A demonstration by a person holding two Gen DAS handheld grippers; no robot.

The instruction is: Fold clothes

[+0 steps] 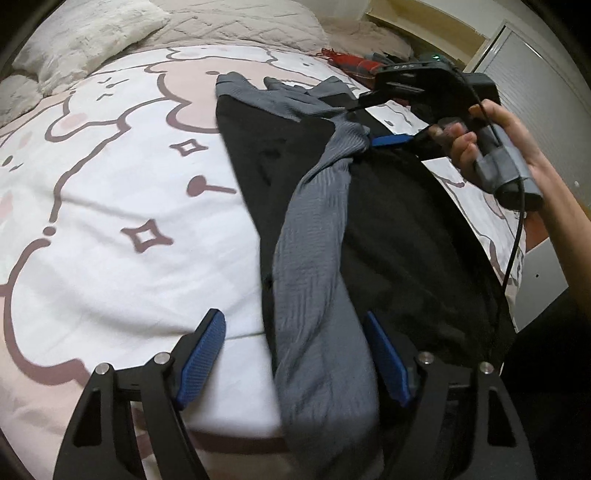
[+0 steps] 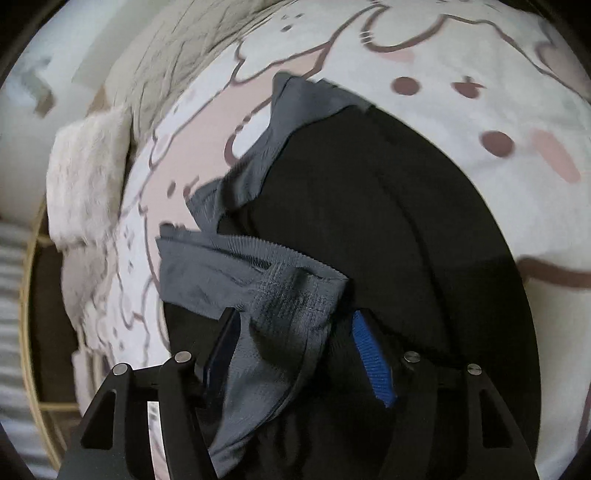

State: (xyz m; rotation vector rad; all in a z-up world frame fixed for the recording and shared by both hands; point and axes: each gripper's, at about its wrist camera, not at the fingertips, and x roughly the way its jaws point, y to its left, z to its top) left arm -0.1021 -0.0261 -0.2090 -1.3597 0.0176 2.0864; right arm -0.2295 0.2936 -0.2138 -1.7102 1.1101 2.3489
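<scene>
Both blue-padded grippers, left (image 1: 295,354) and right (image 2: 295,354), are spread around the grey ribbed garment (image 1: 317,236), which should be pinched evenly before being lifted.

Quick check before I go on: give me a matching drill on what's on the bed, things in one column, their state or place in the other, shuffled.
Things:
1. grey garment
2. black garment
3. left claw
4. fluffy white pillow

States or places:
A. spread flat on the cartoon bedspread
B. fingers wide apart
C. at the far end of the bed
D. bunched in a long strip across the dark cloth

Pairs: 1-D, 2-A, 3-B, 4-C
</scene>
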